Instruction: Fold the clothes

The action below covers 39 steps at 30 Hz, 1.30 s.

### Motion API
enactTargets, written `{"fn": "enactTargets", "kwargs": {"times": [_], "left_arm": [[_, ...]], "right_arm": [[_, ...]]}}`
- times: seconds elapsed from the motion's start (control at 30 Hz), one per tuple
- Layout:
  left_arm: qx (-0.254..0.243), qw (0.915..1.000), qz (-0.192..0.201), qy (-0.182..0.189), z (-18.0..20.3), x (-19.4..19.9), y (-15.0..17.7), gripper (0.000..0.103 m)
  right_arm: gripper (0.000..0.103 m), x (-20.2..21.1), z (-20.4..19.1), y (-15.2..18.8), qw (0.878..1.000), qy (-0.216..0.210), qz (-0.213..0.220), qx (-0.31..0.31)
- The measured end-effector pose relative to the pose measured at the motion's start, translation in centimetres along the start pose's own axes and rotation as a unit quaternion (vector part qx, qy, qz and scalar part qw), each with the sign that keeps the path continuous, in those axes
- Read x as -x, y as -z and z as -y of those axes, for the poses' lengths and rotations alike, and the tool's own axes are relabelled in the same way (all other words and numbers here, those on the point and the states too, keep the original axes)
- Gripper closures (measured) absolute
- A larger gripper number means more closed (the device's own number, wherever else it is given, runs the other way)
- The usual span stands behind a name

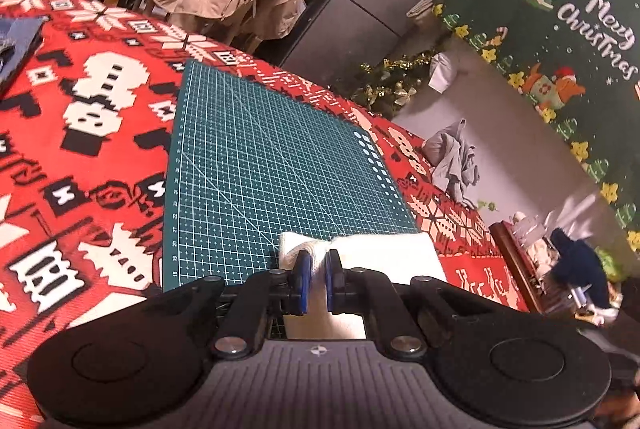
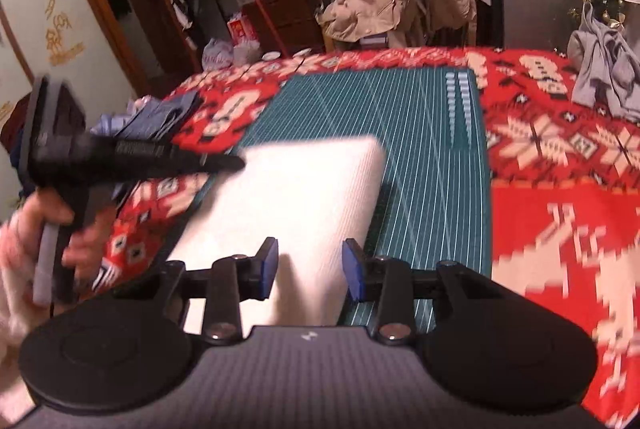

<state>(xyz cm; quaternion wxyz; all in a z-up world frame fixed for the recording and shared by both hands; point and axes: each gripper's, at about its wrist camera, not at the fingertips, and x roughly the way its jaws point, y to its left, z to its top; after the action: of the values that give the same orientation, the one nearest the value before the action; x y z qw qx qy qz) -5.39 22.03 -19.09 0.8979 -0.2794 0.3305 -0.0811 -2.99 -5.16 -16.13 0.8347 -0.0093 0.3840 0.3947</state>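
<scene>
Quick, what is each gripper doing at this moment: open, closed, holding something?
Left gripper: closed, pinching the edge of the white cloth.
Right gripper: open above the white cloth, not gripping it.

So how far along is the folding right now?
Done: the white cloth lies as a neat rectangle on the green mat. In hand: the left gripper pinches its edge; the right gripper is open over it. Left: a grey garment sits crumpled at the table edge.

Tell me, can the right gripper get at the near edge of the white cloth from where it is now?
Probably yes. The right gripper is open, and the white cloth lies flat on the green mat right between its fingers with nothing in between. The left gripper pinches a different edge, off to the side.
</scene>
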Motion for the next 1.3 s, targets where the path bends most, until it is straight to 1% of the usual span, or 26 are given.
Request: {"fn": "enactTargets", "kwargs": {"times": [0.07, 0.1, 0.13, 0.2, 0.33, 0.43, 0.53, 0.63, 0.73, 0.77, 0.8, 0.83, 0.87, 0.9, 0.97, 1.13, 1.3], "left_arm": [[0.000, 1.0000, 0.002, -0.002, 0.0, -0.1, 0.0, 0.095], [-0.003, 1.0000, 0.003, -0.006, -0.2, -0.1, 0.0, 0.095], [-0.005, 0.9999, 0.005, -0.010, -0.4, 0.0, 0.0, 0.095], [-0.008, 0.9998, 0.007, -0.016, -0.7, 0.2, -0.1, 0.095], [0.003, 0.9999, 0.004, -0.012, -1.3, 0.0, -0.1, 0.095], [0.011, 0.9999, 0.000, -0.008, -1.5, 0.0, -0.2, 0.095], [0.022, 0.9998, -0.004, -0.003, -1.8, -0.1, -0.3, 0.095], [0.024, 0.9997, -0.005, -0.004, -1.7, 0.0, -0.2, 0.095], [0.031, 0.9995, -0.006, -0.007, -1.7, 0.1, -0.1, 0.095], [0.038, 0.9992, -0.009, -0.010, -1.7, 0.1, -0.1, 0.093], [0.045, 0.9988, -0.012, -0.012, -1.8, 0.2, -0.1, 0.087], [0.052, 0.9984, -0.015, -0.015, -1.9, 0.2, -0.1, 0.083], [0.059, 0.9980, -0.017, -0.016, -1.9, 0.4, -0.1, 0.077], [0.067, 0.9975, -0.019, -0.015, -1.9, 0.7, 0.0, 0.076], [0.082, 0.9964, -0.022, -0.010, -1.9, 1.5, 0.3, 0.077], [0.109, 0.9926, -0.042, 0.035, -1.4, 3.8, 2.2, 0.075], [0.110, 0.9908, -0.068, 0.038, -0.6, 3.9, 4.2, 0.075]], "right_arm": [[0.065, -1.4, 0.8, -1.3, 1.000, 0.002, 0.007, -0.018], [0.068, -2.2, 1.1, -1.9, 0.999, 0.005, 0.010, -0.030], [0.074, -3.1, 1.4, -2.4, 0.999, 0.010, 0.013, -0.037], [0.078, -4.7, 1.8, -3.0, 0.999, 0.025, 0.014, -0.036], [0.078, -5.6, 2.9, -3.2, 0.997, 0.021, 0.011, -0.073], [0.078, -4.3, 2.9, -2.4, 0.997, 0.018, 0.002, -0.071], [0.078, -2.3, 2.4, -0.9, 0.998, 0.008, -0.013, -0.063], [0.078, -0.1, 1.6, 0.9, 0.998, -0.005, -0.031, -0.057], [0.077, 1.6, 0.3, 3.1, 0.998, -0.005, -0.052, -0.036], [0.077, 2.1, -0.1, 3.8, 0.998, -0.004, -0.055, -0.028], [0.077, 2.6, -0.3, 4.3, 0.998, -0.004, -0.058, -0.025], [0.077, 3.0, -0.4, 4.6, 0.998, -0.006, -0.060, -0.024], [0.077, 3.5, -0.4, 4.8, 0.998, -0.008, -0.060, -0.025], [0.077, 3.8, -0.4, 4.9, 0.998, -0.009, -0.060, -0.026], [0.077, 4.5, -0.4, 4.9, 0.998, -0.011, -0.055, -0.027], [0.077, 5.4, -0.7, 4.7, 0.999, -0.013, -0.036, -0.026], [0.077, 5.0, -1.3, 4.5, 0.999, -0.023, -0.033, -0.023]]}}
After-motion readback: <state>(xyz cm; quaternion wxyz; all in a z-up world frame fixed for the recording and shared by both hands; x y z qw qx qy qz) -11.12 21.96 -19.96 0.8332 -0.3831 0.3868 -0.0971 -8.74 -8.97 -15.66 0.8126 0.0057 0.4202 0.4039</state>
